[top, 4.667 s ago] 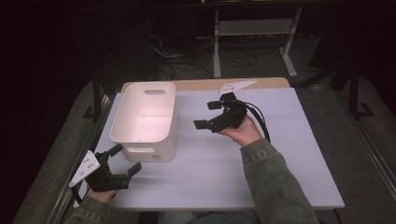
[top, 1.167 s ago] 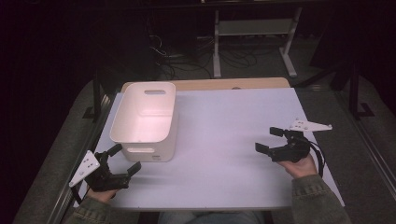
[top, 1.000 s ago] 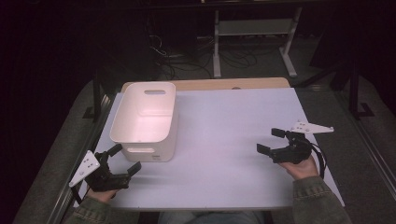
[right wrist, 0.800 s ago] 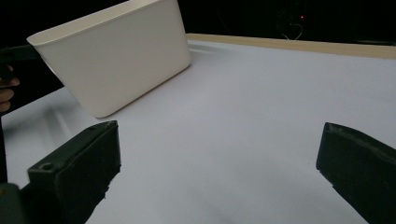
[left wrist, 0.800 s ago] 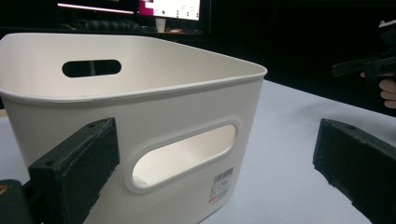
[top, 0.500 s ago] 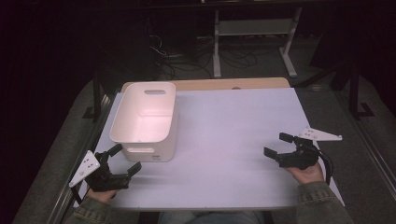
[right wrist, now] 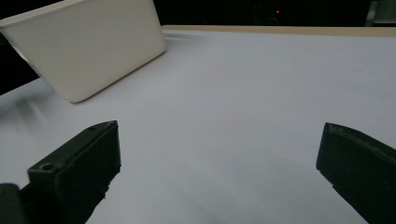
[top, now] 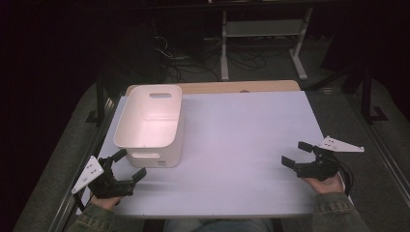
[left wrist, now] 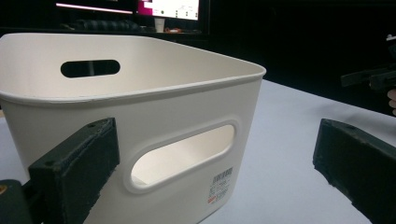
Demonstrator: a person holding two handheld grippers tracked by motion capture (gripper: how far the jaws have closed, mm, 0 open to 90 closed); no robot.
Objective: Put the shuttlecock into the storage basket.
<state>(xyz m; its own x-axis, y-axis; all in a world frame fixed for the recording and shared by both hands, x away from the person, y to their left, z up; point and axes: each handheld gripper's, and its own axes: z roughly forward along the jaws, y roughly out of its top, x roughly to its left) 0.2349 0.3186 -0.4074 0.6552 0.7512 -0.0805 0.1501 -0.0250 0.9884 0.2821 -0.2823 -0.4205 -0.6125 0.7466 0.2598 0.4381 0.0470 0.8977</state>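
Note:
A white plastic bin (top: 151, 124) with handle slots stands on the left half of the white table (top: 241, 145). My left gripper (top: 127, 164) rests at the table's front left corner, open, its jaws wide apart and pointing at the bin's near wall (left wrist: 187, 154). My right gripper (top: 297, 153) sits near the right front edge, open with nothing between its jaws, pointing left across the bare tabletop (right wrist: 233, 102) toward the bin (right wrist: 88, 46). The far-off right gripper (left wrist: 373, 77) appears in the left gripper view.
A wooden strip (top: 232, 87) runs along the table's far edge. Beyond it, dark floor holds cables (top: 188, 53) and a metal stand (top: 261, 34). Monitors (left wrist: 168, 8) glow in the background of the left gripper view.
My right gripper has drawn back from the table's middle beside the bin to the right front edge, still open. The left gripper and the bin have not moved.

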